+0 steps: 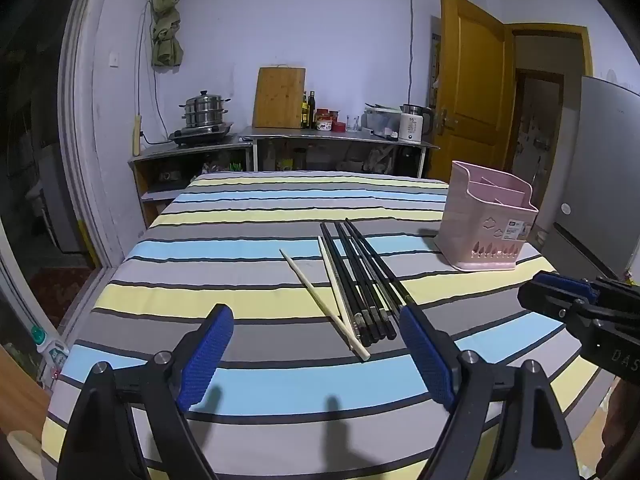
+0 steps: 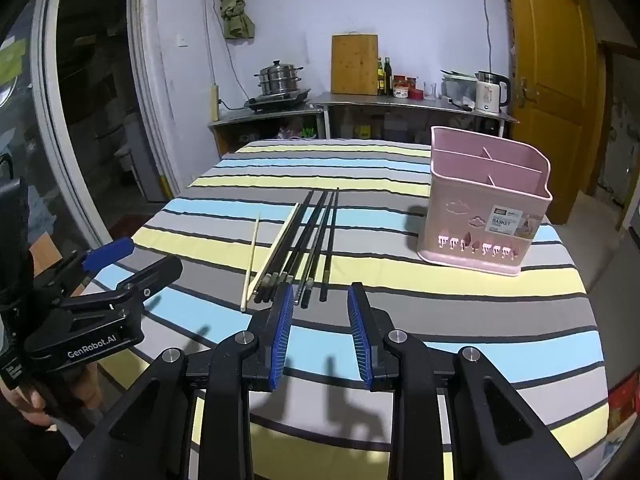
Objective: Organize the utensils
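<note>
Striped cloth (image 1: pixel 240 280) covers the table: bands of grey, blue, yellow and white edged in black. Behind the table, a metal counter (image 1: pixel 336 136) runs along the pale wall. On it: wooden cutting board (image 1: pixel 279 98) leaning upright against the wall; dark bottles (image 1: pixel 309 110) just beside the board; red-lidded jars (image 1: pixel 326 119); white electric kettle (image 1: pixel 412 124) at the right end. Stacked steel steamer pot (image 1: pixel 205 110) sits on a stove (image 1: pixel 200 134) at left. Yellow-brown wooden door (image 1: pixel 472 80) stands open at right. Green cloth (image 1: pixel 165 20) hangs on the wall.

Walls: pale lilac (image 1: pixel 320 20)
Door: yellow wooden door (image 1: pixel 472 80), ajar
Counter: metal counter (image 1: pixel 340 136) against wall
</note>
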Tool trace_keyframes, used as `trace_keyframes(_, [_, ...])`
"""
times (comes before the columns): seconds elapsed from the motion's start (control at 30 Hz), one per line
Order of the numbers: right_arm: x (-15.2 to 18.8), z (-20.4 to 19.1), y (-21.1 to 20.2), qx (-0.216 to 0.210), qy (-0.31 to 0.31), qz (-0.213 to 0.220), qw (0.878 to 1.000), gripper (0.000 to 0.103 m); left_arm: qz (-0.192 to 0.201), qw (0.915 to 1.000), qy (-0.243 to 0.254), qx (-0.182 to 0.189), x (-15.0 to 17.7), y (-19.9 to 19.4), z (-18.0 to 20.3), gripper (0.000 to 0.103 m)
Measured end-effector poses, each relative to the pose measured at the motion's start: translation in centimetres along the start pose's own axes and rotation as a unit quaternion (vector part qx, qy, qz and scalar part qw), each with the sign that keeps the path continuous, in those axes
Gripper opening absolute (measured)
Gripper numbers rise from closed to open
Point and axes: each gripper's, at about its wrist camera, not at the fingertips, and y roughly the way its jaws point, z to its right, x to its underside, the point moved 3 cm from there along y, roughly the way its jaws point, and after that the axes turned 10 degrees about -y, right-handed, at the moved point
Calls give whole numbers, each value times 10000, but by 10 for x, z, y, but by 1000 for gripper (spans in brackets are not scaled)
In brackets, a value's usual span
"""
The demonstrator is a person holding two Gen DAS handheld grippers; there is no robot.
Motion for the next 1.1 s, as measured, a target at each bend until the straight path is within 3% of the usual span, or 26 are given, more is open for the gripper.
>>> trace_keyframes(1.1, [1, -1, -2, -7, 3, 2, 10000, 29, 62, 9999, 94, 68, 0, -10, 6, 85])
